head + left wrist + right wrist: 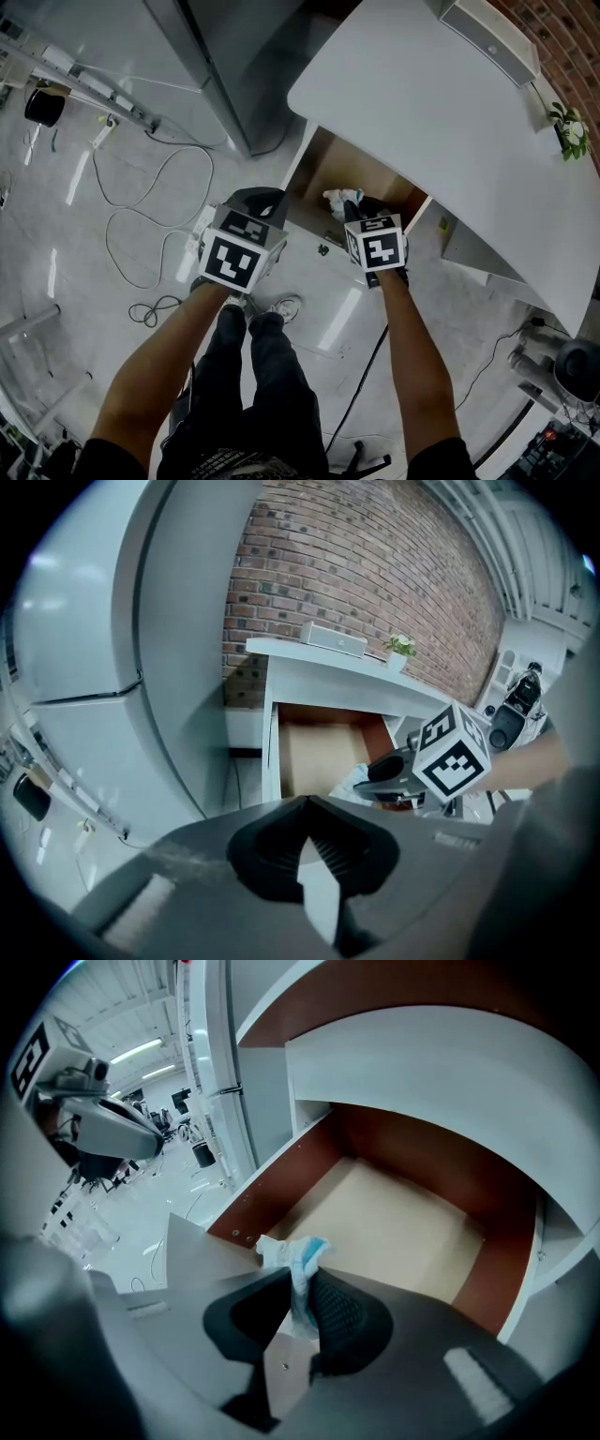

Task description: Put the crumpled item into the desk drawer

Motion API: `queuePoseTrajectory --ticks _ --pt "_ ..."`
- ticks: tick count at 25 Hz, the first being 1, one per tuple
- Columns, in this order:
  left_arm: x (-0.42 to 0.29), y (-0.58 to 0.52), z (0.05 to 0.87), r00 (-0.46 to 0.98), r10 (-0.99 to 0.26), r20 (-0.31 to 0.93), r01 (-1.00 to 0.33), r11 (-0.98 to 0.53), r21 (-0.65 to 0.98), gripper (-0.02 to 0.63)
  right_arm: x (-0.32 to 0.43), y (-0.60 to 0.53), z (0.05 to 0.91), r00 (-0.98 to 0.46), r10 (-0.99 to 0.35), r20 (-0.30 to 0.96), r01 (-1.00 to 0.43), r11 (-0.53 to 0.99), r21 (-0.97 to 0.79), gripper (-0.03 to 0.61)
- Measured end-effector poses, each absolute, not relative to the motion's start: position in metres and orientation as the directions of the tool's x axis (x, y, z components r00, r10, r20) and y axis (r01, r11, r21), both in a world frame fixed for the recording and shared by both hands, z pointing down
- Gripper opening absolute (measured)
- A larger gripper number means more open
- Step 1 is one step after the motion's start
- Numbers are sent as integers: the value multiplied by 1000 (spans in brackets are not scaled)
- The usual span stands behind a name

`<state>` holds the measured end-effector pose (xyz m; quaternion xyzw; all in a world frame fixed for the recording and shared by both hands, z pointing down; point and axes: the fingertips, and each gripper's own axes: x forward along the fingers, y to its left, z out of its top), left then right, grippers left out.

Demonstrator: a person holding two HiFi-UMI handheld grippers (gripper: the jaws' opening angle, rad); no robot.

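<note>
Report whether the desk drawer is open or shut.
Open. The drawer is pulled out from under the desk, its bare floor exposed below the crumpled item in the right gripper.

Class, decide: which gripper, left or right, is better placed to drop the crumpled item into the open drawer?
Right. The right gripper pinches the crumpled item above the open drawer; the left gripper is shut, empty, outside it.

Dark short sleeves (105, 461) and dark trousers (274, 380) clothe the person, forearms bare. The left gripper (314, 855) and right gripper (300, 1299) share grey moulded bodies with black ribbed pads (343, 1316). Each carries a white cube (239, 255) printed with black square markers. A thin black cable (361, 380) trails beside the right forearm.
</note>
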<state>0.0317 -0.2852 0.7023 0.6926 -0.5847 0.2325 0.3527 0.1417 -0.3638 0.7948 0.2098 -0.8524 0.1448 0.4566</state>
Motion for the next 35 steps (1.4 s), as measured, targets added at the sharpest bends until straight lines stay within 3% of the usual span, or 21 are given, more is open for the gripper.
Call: queuePoseTrajectory --ticks 6,21,35 --pt "35 -286 699 207 -645 736 -976 -79 205 0 143 -356 799 -505 -181 844 -482 870 -101 147" --pt "35 -277 661 225 -652 724 -972 -94 217 0 146 -347 744 -537 -234 810 -557 820 -132 143" --pt "22 -281 570 271 -727 632 -962 -180 205 2 144 -327 625 -559 -415 718 -718 676 -169 97"
